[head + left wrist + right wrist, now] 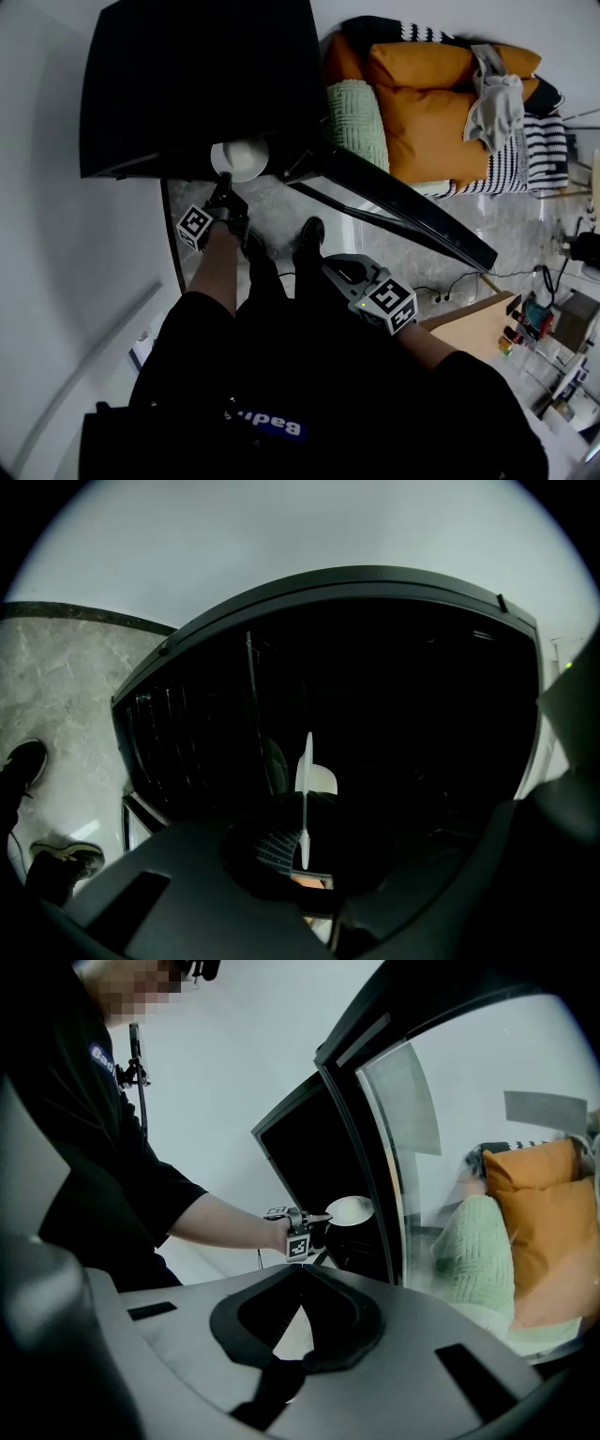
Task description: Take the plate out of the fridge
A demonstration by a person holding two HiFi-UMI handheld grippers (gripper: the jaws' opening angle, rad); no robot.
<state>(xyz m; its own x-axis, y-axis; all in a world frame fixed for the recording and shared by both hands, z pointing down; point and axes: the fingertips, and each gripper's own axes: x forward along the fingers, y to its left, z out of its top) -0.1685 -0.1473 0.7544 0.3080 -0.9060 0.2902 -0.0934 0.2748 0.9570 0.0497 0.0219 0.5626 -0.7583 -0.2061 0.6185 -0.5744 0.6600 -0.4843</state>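
White wall (47,187) fills the left side, meeting a pale marble floor (272,211). One black fridge (187,84) stands against that wall, its dark inside open. Wire racks line the left of the interior in the left gripper view.

One white plate (239,157) sits at the fridge's open front, just outside the lower edge as the head view sees it. The left gripper (225,183) is clenched on the plate's near rim. In its own view the plate (306,794) shows edge-on, pinched between the two jaws. The right gripper view shows the same plate (349,1210) held out level in front of the opening.

Two dark shoes (310,230) stand on the marble below the plate. The right gripper (333,267) hangs lower and to the right, well apart from the plate. Its jaws are together with nothing between them.

One glass fridge door (403,211) swings out to the right. Beyond it is a sofa with one green knit cushion (356,122), at least two orange cushions (436,131), one grey garment (497,103) and a striped blanket (544,150).
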